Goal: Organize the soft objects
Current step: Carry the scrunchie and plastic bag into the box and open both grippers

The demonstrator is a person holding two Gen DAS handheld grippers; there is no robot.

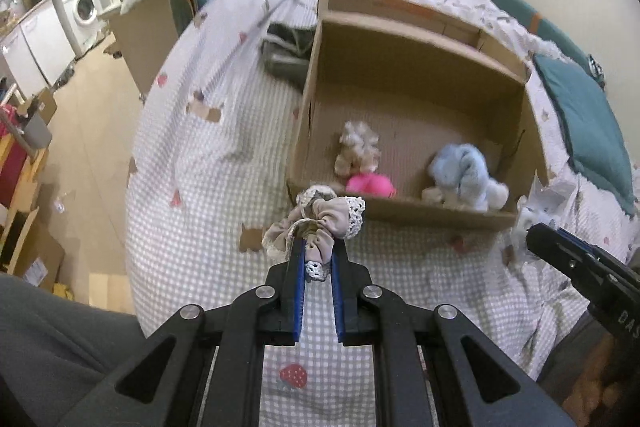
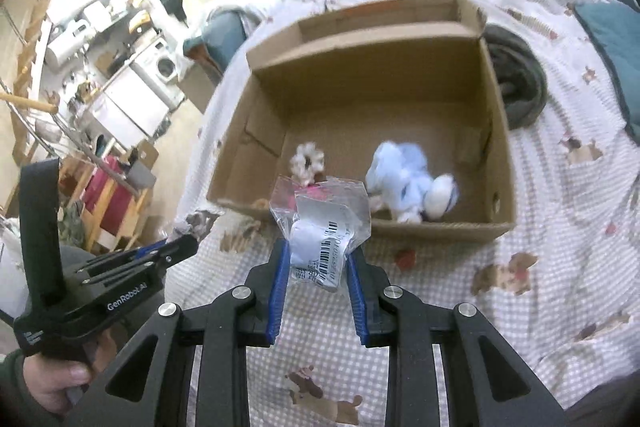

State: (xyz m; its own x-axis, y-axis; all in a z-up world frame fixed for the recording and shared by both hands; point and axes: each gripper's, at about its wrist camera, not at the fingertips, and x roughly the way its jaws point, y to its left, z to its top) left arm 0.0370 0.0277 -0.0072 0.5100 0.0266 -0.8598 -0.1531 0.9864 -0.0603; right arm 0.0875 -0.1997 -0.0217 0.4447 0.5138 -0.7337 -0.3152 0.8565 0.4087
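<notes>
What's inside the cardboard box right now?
In the cardboard box: cream scrunchie, pink item, light blue plush. The near wall covers their lower parts; the held bag covers the pink one.

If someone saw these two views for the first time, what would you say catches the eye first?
Most striking is the open cardboard box on the checked bedspread, with a blue plush toy, a pink item and a cream scrunchie already inside. In front of it, the left gripper pinches a beige lace-trimmed scrunchie, and the right gripper holds a clear bagged item with a barcode label.
</notes>
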